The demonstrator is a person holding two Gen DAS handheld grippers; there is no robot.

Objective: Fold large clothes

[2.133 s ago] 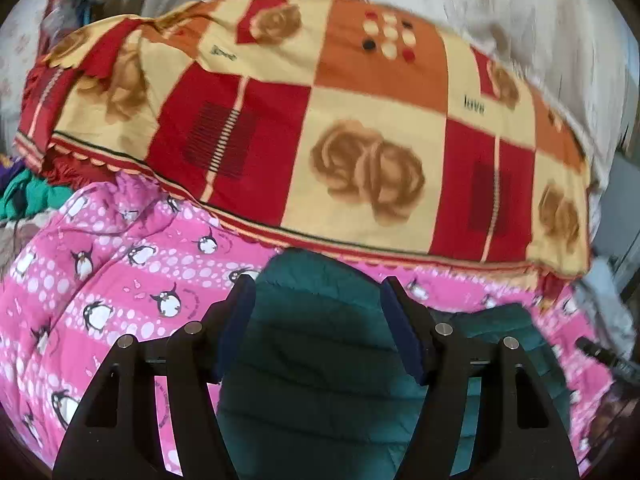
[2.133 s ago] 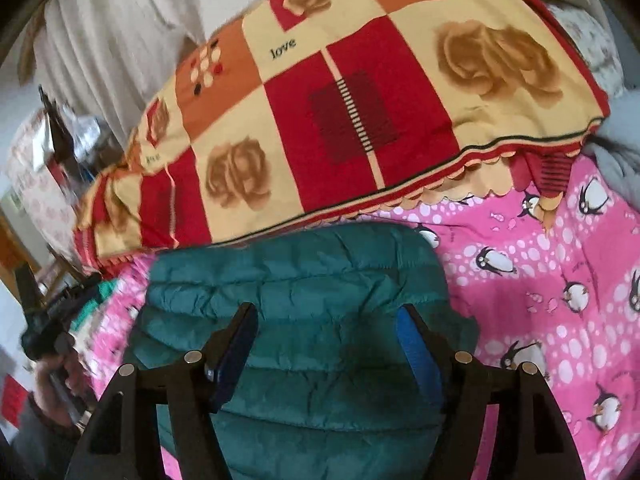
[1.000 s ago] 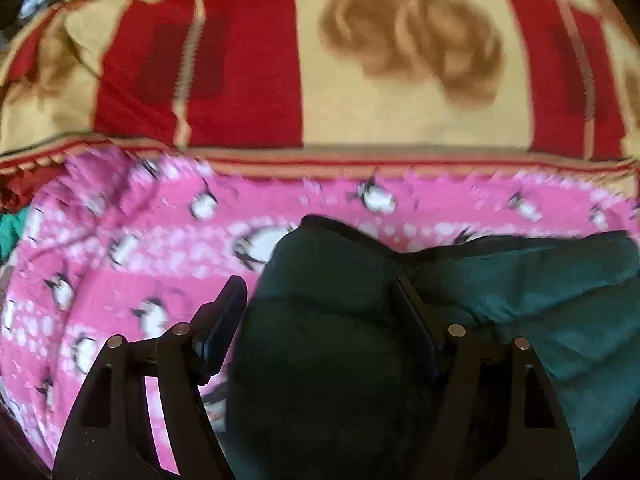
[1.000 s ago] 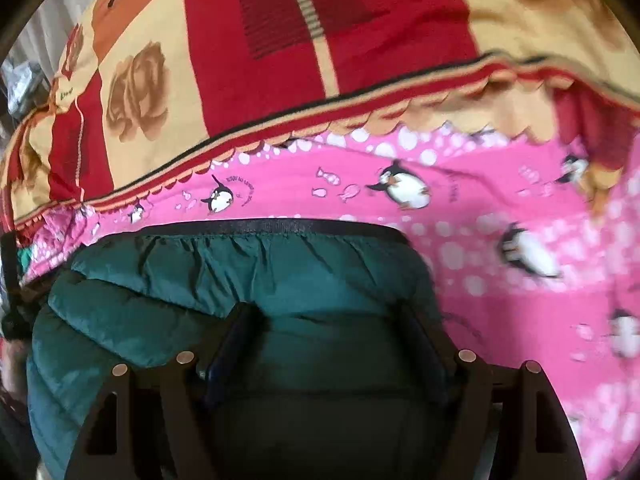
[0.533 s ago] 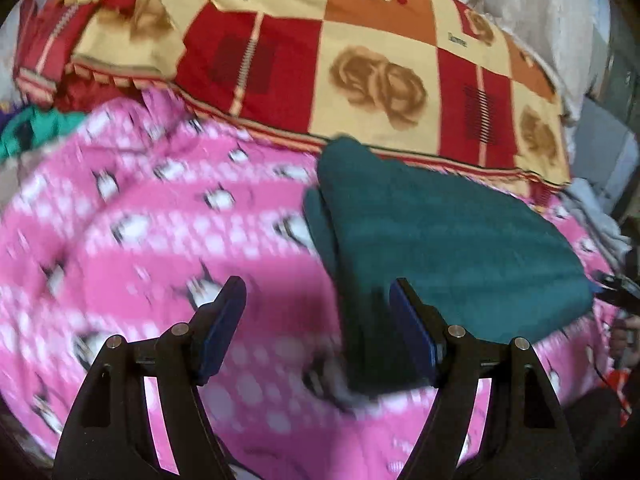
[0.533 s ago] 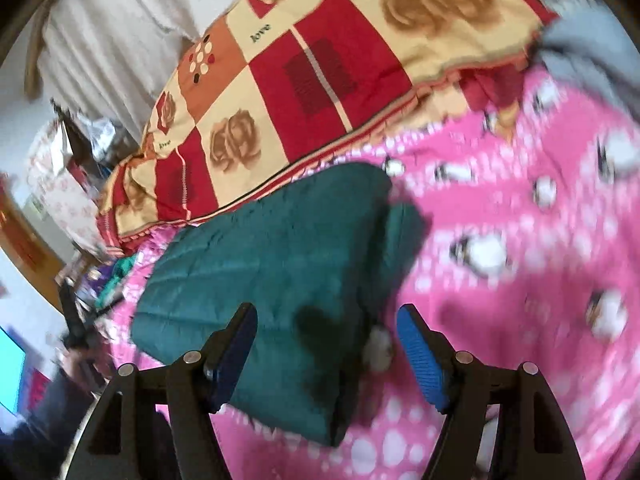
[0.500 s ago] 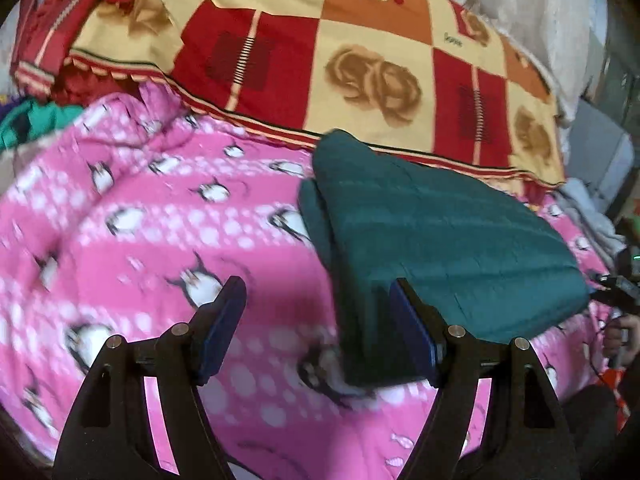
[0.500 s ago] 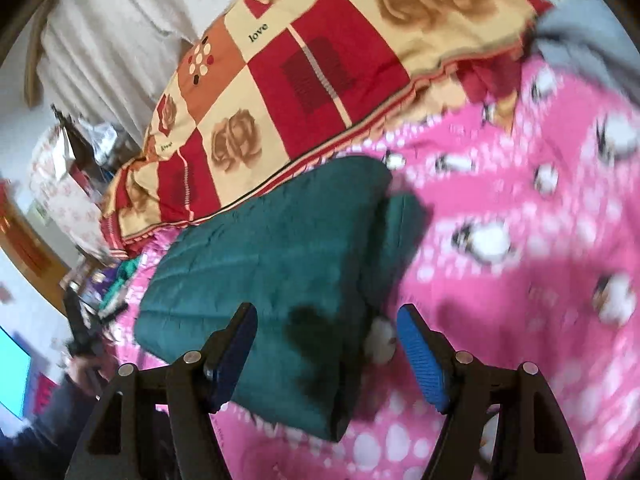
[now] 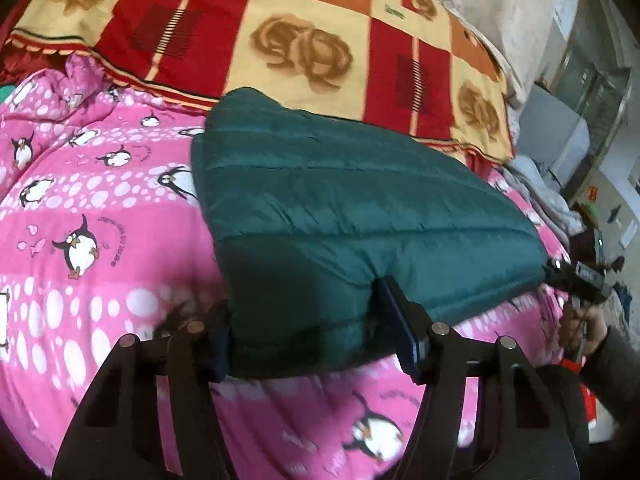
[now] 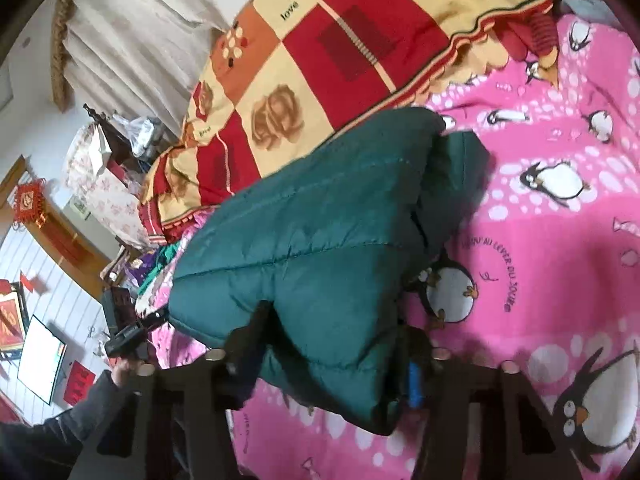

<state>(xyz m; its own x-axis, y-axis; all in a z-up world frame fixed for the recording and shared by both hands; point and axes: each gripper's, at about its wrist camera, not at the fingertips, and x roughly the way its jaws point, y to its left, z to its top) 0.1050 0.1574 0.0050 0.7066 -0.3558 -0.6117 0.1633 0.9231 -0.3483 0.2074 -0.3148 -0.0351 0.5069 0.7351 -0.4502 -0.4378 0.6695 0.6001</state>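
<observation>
A dark green quilted jacket (image 9: 340, 200) lies folded into a thick pad on the pink penguin bedspread (image 9: 100, 240). My left gripper (image 9: 312, 332) has its jaws wide around the pad's near left corner, and the fabric bulges between the pads. In the right wrist view the jacket (image 10: 312, 232) runs from centre to upper right. My right gripper (image 10: 332, 344) straddles its near right corner the same way. The jaws stand about as wide as a moment ago, so a squeeze does not show.
A red, orange and cream rose-patterned quilt (image 9: 300, 40) lies bunched behind the jacket. Grey clothes (image 9: 552, 196) pile at the bed's right edge. Furniture and clutter (image 10: 100, 152) stand left of the bed, with a screen (image 10: 40, 364) further down.
Both grippers laid the folded jacket down, drew back clear of it, and have now come forward again around its two near corners.
</observation>
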